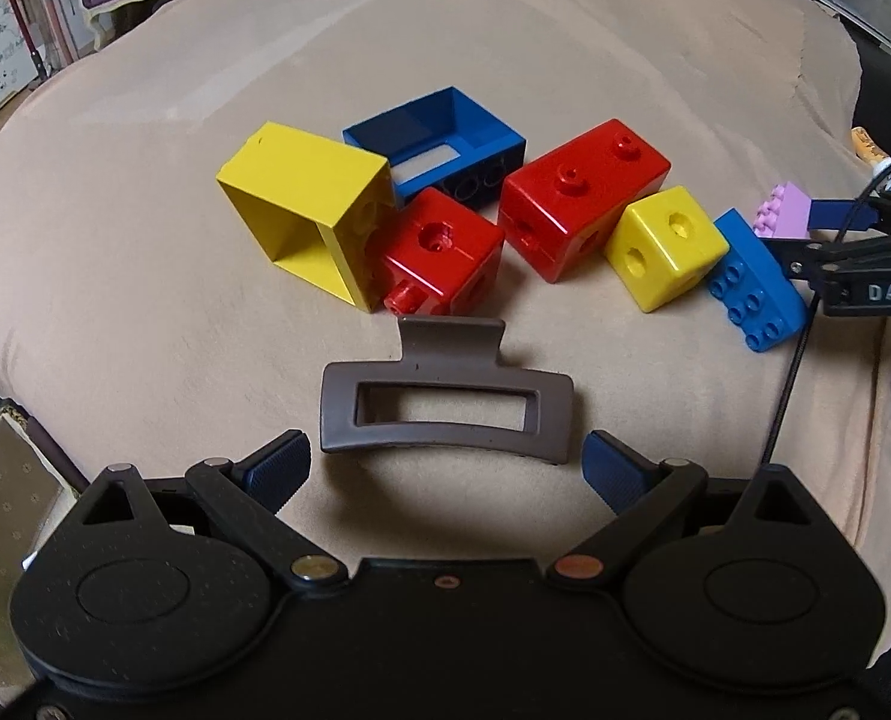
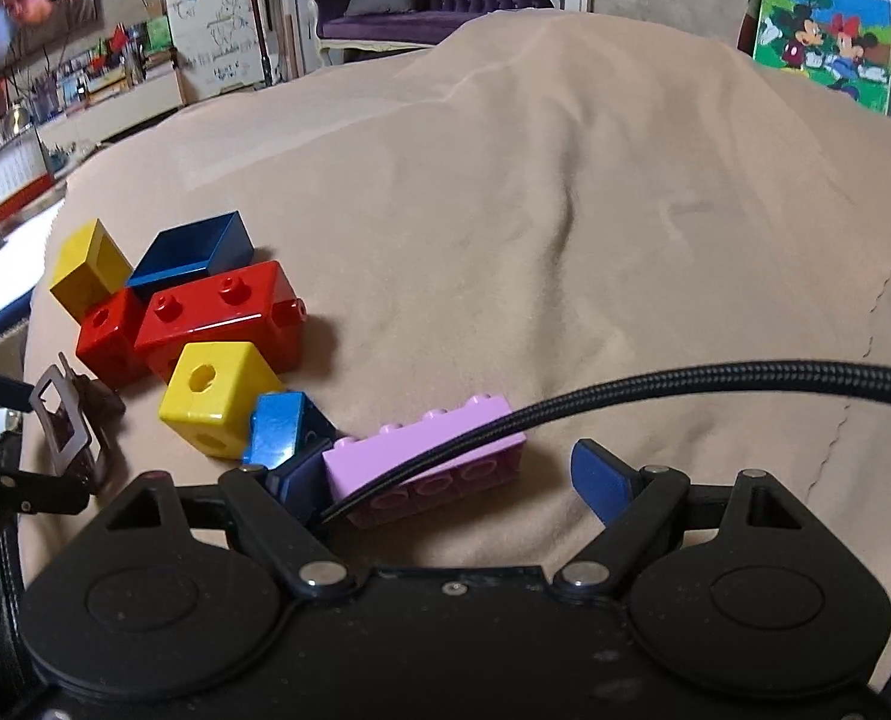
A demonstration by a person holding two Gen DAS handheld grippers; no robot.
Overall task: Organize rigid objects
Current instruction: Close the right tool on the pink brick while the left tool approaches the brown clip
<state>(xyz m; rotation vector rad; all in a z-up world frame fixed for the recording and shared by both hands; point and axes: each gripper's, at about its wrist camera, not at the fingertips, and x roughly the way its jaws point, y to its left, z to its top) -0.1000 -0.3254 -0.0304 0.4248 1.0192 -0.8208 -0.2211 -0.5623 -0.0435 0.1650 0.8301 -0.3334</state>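
On a beige cloth lies a brown hair claw clip, between the wide-apart fingers of my left gripper; neither pad touches it. Behind it sits a cluster: a yellow hollow block, a blue hollow block, a red cube, a long red block, a yellow cube and a blue studded brick. A pink brick lies on its side between the fingers of my right gripper. The left pad is at its end, and the right pad stands clear.
A black braided cable arcs across the right wrist view and over the pink brick. The beige cloth stretches wide behind and to the right of the blocks. A cartoon picture leans at the far right; furniture and shelves lie beyond.
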